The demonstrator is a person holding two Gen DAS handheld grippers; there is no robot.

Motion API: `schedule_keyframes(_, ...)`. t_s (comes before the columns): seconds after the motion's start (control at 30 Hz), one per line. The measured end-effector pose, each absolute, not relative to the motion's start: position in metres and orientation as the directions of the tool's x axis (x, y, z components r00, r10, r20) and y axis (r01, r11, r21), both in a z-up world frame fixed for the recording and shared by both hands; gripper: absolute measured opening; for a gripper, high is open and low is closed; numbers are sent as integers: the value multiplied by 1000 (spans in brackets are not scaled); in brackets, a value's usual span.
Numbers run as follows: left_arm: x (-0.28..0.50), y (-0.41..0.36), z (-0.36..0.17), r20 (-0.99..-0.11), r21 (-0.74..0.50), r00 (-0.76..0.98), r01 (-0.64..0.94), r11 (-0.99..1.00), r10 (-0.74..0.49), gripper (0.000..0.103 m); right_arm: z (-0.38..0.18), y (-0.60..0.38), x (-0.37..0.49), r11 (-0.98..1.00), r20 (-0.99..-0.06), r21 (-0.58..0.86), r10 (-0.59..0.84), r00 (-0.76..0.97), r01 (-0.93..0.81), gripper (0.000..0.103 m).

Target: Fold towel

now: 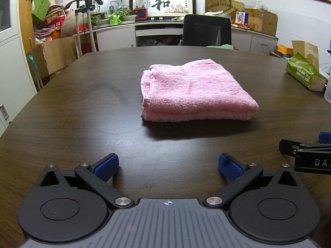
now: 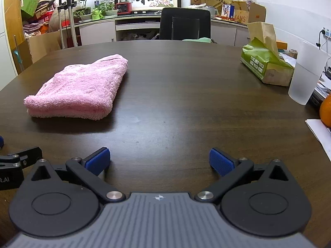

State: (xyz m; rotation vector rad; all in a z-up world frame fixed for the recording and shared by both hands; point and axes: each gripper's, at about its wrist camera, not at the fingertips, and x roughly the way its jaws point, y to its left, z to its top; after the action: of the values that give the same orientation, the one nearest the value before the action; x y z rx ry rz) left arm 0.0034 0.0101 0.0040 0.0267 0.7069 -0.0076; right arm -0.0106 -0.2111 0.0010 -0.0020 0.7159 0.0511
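Pink towel point(image 1: 196, 91) lies mid-table, already in a compact multi-layer stack, fold edge toward the near table edge, loose hems on its left side. Left gripper point(image 1: 168, 166) and right gripper point(image 2: 159, 160) both sit low by the near edge w/ jaws spread wide, nothing held, well apart from the cloth. Fold looks basically done imo. If another fold's wanted: pinch both near corners through all layers, lift evenly, lay over w/o dragging. Tissue box point(image 2: 266, 66) and frosted cup point(image 2: 306, 76) by the right edge, keep clear

Dark wood-grain bench point(image 1: 82, 107) ahead of the fingers, black office chair point(image 1: 206, 30) at its far edge, white wall counter point(image 1: 115, 35) beyond, framed calligraphy point(image 1: 163, 3) on white wall, cardboard boxes point(image 1: 260, 21) far right.
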Motion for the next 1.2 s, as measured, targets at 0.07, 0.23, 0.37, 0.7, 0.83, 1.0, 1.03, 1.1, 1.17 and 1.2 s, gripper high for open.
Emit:
schedule_keyframes(0.07,3,10,4,-650,22,760,13,1000,5,103,1,-212,-11,999,-656,17,50,753,-52,103)
schedule_keyframes(0.23,3,8,4,-650,23,760,-1,1000,16,103,0,-215,-16,996,-656,18,80,750,-90,103)
schedule_keyframes(0.37,4,6,3,-650,24,760,-8,1000,22,103,0,-215,-16,996,-656,17,80,750,-92,103)
schedule_keyframes(0.7,4,6,3,-649,23,760,-13,1000,25,103,0,-215,-16,996,-656,17,79,750,-90,103)
schedule_keyframes(0.83,4,7,3,-649,20,760,-13,1000,23,103,0,-214,-16,996,-656,17,79,750,-90,103)
schedule_keyframes(1.0,3,6,3,-649,21,761,-11,1000,22,103,0,-214,-17,996,-656,17,78,750,-89,103)
schedule_keyframes(1.03,3,7,3,-649,21,761,-8,1000,19,103,0,-214,-17,996,-656,17,78,750,-89,103)
schedule_keyframes(1.1,3,8,3,-649,21,761,-1,1000,14,103,0,-214,-17,996,-656,17,78,750,-89,103)
schedule_keyframes(1.17,3,8,3,-649,21,761,5,1000,10,103,0,-214,-17,996,-656,17,78,750,-89,103)
schedule_keyframes(1.2,3,8,2,-649,21,761,8,1000,7,103,0,-214,-17,996,-656,17,78,750,-89,103)
